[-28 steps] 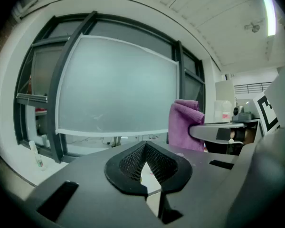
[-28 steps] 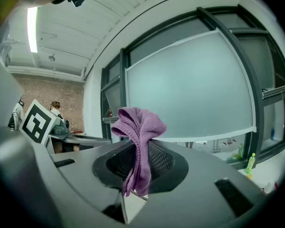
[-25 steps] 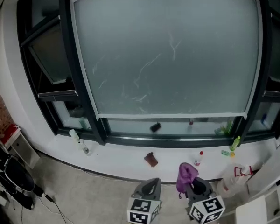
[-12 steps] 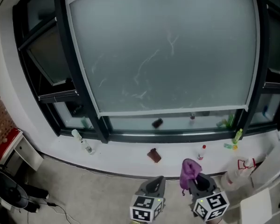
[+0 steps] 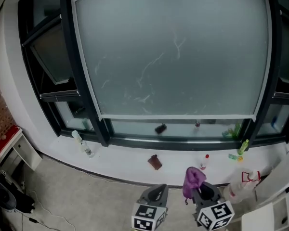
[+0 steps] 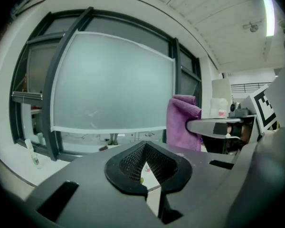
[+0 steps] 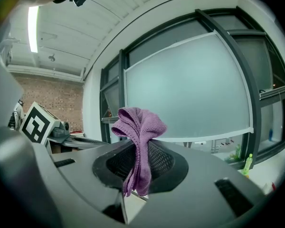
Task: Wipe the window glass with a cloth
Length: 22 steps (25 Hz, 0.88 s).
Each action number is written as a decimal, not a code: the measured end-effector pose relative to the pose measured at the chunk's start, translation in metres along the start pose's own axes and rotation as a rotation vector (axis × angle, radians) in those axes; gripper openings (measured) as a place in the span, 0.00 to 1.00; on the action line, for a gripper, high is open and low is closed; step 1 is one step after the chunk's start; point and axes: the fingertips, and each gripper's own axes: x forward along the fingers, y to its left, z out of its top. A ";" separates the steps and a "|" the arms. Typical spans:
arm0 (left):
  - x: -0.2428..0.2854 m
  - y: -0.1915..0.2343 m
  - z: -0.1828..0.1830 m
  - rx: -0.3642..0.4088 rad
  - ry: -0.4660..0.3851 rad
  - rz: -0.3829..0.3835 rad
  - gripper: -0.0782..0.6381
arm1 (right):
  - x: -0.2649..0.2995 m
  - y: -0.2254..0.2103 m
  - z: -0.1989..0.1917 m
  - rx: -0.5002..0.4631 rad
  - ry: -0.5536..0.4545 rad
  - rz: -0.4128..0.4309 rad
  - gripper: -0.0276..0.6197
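Observation:
The large frosted window glass (image 5: 173, 57) fills the upper part of the head view and bears faint smear marks. Low in that view, in front of the sill, both grippers point toward the window. My right gripper (image 5: 202, 192) is shut on a purple cloth (image 5: 193, 179), which bunches above the jaws and hangs down between them in the right gripper view (image 7: 137, 127). My left gripper (image 5: 154, 195) sits just to its left, shut with nothing in it (image 6: 145, 167). From the left gripper view the cloth (image 6: 183, 122) shows to the right.
A white sill (image 5: 130, 160) runs below the window. On it stand a clear bottle (image 5: 82, 144) at the left, a brown object (image 5: 155, 162) in the middle, a small red-capped bottle (image 5: 204, 162) and a green bottle (image 5: 243, 147) at the right. A white spray bottle (image 5: 241, 184) is beside my right gripper.
The head view swayed slightly and came back. Both grippers keep almost the same pose, with the cloth still in the right one.

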 end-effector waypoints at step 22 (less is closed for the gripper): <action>0.090 0.075 0.010 -0.030 -0.002 0.059 0.12 | 0.100 -0.046 -0.009 -0.009 0.027 0.015 0.13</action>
